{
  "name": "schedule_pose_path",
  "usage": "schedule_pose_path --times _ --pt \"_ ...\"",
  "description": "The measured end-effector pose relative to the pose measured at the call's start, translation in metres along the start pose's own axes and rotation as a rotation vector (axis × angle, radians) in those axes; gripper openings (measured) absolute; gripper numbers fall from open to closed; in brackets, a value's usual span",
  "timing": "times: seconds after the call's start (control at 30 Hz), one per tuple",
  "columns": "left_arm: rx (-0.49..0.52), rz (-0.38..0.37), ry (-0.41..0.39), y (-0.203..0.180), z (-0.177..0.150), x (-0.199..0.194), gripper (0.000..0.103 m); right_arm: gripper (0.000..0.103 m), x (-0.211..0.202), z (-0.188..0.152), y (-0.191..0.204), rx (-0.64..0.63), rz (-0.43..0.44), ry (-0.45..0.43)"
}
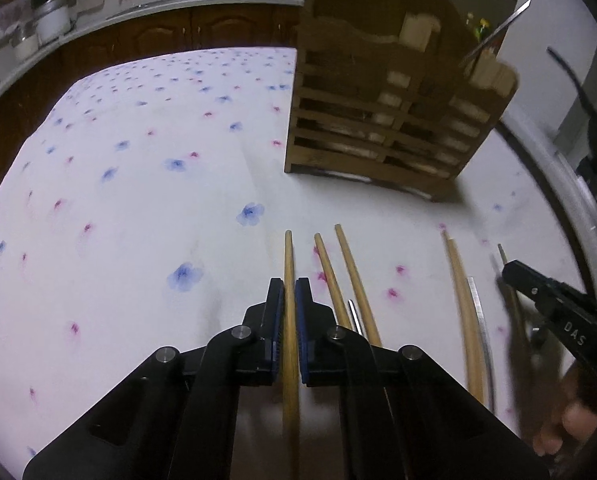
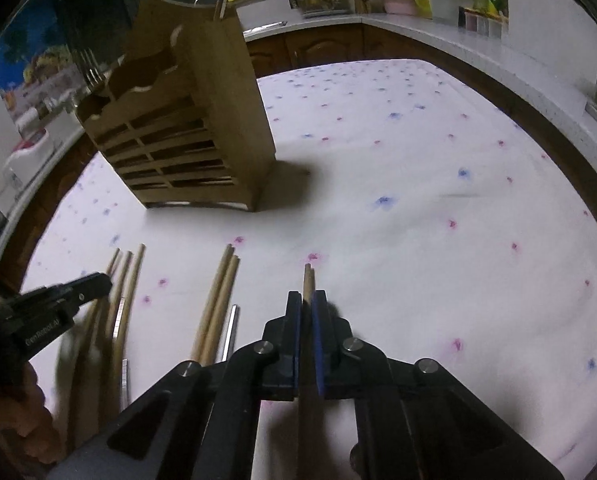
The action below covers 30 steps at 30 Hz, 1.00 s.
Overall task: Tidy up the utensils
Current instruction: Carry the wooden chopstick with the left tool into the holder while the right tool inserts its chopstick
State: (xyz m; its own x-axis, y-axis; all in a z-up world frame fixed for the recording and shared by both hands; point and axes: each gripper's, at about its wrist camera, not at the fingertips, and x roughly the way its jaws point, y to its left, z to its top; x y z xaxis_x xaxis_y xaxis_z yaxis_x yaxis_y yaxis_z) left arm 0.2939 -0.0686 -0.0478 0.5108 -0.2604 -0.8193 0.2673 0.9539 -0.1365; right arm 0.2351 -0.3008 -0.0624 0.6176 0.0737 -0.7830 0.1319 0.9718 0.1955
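Item: left gripper (image 1: 289, 292), fingers drawn close on either side of a single wooden chopstick (image 1: 288, 256), pinching it along its length; the stick's far end projects past the fingertips over the desk (image 1: 118, 208), which wears a white cloth printed with blue and pink flowers. Item: right gripper (image 2: 307, 306), fingers likewise pressed in on a second chopstick (image 2: 307, 276), its tip showing just beyond them. Whether either stick is lifted or only gripped where it lies cannot be told. Item: loose utensils on the cloth between the two grippers: a pair of chopsticks (image 1: 348, 272) just right of the left gripper, with a thin metal piece (image 1: 354, 312) beside them; a further pair of chopsticks (image 1: 464, 308) nearer the right gripper, with a flat metal handle (image 1: 478, 312) alongside, its kind not readable. Item: wooden utensil caddy (image 1: 382, 112), slatted front, standing upright at the far side of the desk, well apart from the loose pieces; pale handles (image 1: 416, 30) and a metal blade tip (image 1: 498, 32) rise from its compartments, so some utensils are judged already stored. Status, as judged: sorting partly done, with two chopsticks in hand and not yet at the caddy, and at least four chopsticks plus the metal pieces remaining on the cloth to be collected and slotted.
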Motion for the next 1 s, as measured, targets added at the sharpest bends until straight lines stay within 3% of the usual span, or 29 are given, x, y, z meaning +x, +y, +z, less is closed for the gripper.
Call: schedule_pose_path --times 0.17,0.57,0.8,1.0 --pt "-0.059 -0.076 -0.071 0.010 -0.006 -0.045 0.005 0.005 -0.034 0.000 0.001 0.013 0.062 -0.060" --pt "-0.095 -0.148 -0.260 0.020 -0.009 -0.147 0.005 0.005 -0.138 0.011 0.009 0.032 0.166 -0.265" --pt "-0.103 -0.156 -0.314 0.024 -0.011 -0.173 0.005 0.005 -0.172 0.019 0.014 0.018 0.188 -0.359" --pt "-0.100 -0.150 -0.332 0.023 -0.013 -0.180 0.005 0.005 -0.174 0.020 0.016 0.018 0.194 -0.364"
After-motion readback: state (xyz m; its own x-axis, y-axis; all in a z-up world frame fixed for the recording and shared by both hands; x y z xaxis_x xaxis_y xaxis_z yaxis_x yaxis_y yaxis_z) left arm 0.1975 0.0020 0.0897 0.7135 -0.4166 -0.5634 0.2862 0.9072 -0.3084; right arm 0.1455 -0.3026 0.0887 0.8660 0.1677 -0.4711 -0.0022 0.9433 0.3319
